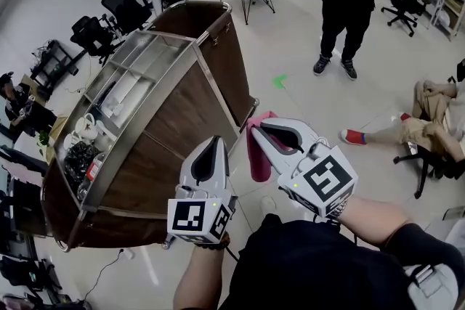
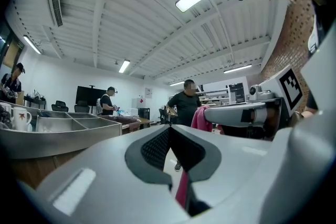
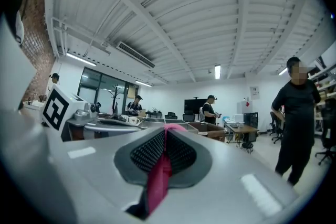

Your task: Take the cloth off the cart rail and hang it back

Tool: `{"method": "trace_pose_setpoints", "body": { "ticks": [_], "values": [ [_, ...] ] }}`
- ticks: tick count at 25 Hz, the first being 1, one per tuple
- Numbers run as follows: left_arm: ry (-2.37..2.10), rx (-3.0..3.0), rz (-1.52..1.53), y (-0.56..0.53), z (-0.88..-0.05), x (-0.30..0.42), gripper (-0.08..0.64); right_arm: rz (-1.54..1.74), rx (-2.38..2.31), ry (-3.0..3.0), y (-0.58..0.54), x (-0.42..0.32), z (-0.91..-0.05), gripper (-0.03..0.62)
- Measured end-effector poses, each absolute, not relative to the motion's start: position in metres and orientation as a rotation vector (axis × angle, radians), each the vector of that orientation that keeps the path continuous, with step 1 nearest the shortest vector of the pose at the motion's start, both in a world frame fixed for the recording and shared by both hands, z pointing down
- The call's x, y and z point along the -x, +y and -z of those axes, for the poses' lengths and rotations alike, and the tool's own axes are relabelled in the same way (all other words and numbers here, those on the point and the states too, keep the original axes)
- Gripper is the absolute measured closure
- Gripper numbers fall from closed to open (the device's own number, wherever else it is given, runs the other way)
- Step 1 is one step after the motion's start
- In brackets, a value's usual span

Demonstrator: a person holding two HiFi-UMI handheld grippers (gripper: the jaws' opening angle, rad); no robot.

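Cloth (image 1: 258,160), clamped in your closed right gripper (image 1: 263,128), looks lifted just beside the cart rail (image 1: 242,128); rehanging remains, your left gripper (image 1: 215,143) closed on nothing.

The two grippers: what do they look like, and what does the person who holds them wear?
Both the left gripper and the right gripper have pale grey, pointed shells with dark ribbed jaws inside. Each carries a cube with black-and-white square markers. The person wears a black top.
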State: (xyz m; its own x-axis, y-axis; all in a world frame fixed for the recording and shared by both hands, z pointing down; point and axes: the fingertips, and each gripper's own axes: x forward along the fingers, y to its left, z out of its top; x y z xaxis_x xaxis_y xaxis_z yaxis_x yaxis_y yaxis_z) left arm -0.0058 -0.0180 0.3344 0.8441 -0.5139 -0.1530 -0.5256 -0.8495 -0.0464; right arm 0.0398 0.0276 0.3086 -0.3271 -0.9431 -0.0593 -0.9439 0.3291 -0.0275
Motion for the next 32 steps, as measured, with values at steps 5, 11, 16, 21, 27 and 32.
{"method": "trace_pose_setpoints", "body": {
  "ticks": [5, 11, 16, 21, 27, 32],
  "values": [
    [0.771, 2.957, -0.227, -0.069, -0.33, -0.008, 0.557, -0.038, 1.845, 2.484, -0.023, -0.054, -0.305, 0.583],
    [0.726, 2.986, -0.24, -0.138, -0.335, -0.016, 0.557, -0.099, 1.894, 2.462, -0.094, -0.065, -0.306, 0.583],
    [0.685, 3.007, -0.247, -0.19, -0.338, -0.022, 0.557, -0.087, 1.943, 2.45, -0.15, -0.072, -0.308, 0.583],
    [0.678, 3.016, -0.279, -0.237, -0.339, -0.021, 0.557, -0.183, 1.96, 2.449, -0.201, -0.076, -0.306, 0.583],
    [0.661, 3.024, -0.278, -0.267, -0.344, -0.04, 0.557, -0.243, 1.98, 2.42, -0.234, -0.104, -0.301, 0.583],
    [0.668, 3.027, -0.261, -0.291, -0.343, -0.062, 0.557, -0.267, 1.964, 2.408, -0.261, -0.129, -0.293, 0.583]
  ]
}}
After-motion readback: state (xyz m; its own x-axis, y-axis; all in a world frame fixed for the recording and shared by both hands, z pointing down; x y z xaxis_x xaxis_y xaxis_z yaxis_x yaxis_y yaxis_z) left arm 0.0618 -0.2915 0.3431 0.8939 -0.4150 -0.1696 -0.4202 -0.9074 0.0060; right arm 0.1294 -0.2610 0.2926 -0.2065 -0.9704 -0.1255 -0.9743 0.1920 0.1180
